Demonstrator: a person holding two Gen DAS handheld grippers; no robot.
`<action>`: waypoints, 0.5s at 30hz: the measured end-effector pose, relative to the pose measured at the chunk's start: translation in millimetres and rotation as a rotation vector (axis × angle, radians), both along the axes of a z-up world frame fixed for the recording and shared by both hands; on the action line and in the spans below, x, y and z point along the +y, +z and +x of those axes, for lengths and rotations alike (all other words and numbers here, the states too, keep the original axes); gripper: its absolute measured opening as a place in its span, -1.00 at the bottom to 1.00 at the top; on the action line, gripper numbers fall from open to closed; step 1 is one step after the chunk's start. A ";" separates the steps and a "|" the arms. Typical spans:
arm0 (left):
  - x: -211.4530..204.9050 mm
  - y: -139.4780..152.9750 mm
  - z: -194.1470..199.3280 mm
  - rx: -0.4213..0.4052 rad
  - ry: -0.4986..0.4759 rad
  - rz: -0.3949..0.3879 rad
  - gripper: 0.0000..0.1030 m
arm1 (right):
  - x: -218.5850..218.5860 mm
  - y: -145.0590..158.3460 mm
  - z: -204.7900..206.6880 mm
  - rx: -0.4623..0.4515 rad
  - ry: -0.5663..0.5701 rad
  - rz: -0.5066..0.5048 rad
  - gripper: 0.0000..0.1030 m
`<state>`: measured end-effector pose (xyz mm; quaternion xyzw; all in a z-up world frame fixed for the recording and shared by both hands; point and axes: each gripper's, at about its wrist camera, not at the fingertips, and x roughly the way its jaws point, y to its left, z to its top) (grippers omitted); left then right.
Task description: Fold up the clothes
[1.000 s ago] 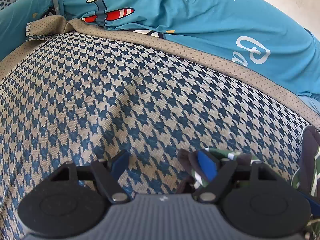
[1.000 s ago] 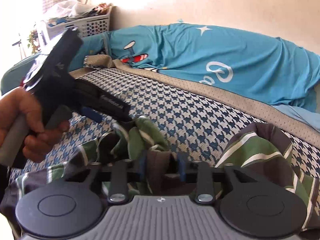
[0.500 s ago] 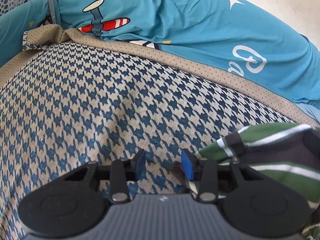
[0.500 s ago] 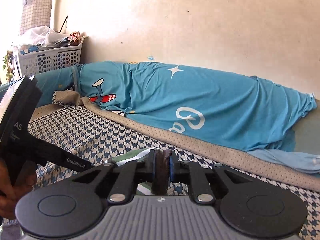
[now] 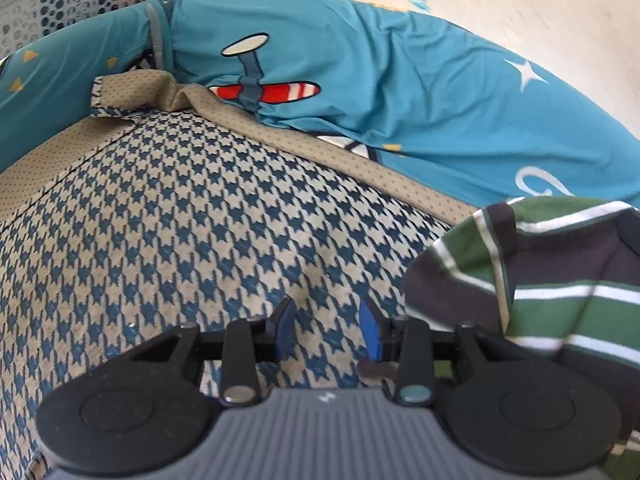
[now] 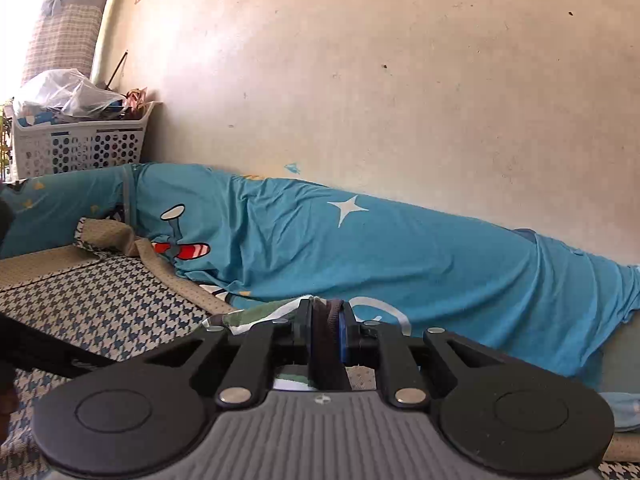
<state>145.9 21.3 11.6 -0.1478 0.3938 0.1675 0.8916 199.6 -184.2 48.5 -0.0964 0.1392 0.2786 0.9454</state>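
Green, dark-brown and white striped knit garment (image 5: 552,280), lifted off the blue-and-beige houndstooth bed cover (image 5: 180,220). Right gripper (image 6: 326,330): jaws closed narrowly on a dark bunched edge of the garment, held raised facing the wall, with the teal printed sheet (image 6: 360,240) ahead. Left gripper (image 5: 327,330): jaws moderately apart, empty, touching no cloth; the garment hangs just beside and to the right of its right finger. Long axis of the garment cannot be told. Judged next move: the left gripper, the free one, shifts rightward to pinch a second edge for spreading.
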 end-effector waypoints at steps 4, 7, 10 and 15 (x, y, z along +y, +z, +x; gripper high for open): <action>12.1 2.9 -0.4 -0.004 0.043 -0.013 -0.35 | 11.6 -8.6 28.5 0.011 -0.051 -0.020 -0.75; 20.6 4.8 0.0 -0.005 0.069 -0.030 -0.35 | 18.3 -23.9 47.7 0.038 -0.123 -0.074 -0.75; 27.8 6.0 1.2 -0.003 0.088 -0.055 -0.32 | 20.0 -47.4 61.9 0.110 -0.187 -0.166 -0.71; 34.1 4.4 3.5 0.014 0.099 -0.093 -0.22 | 7.3 -45.0 52.7 0.110 -0.245 -0.120 -0.54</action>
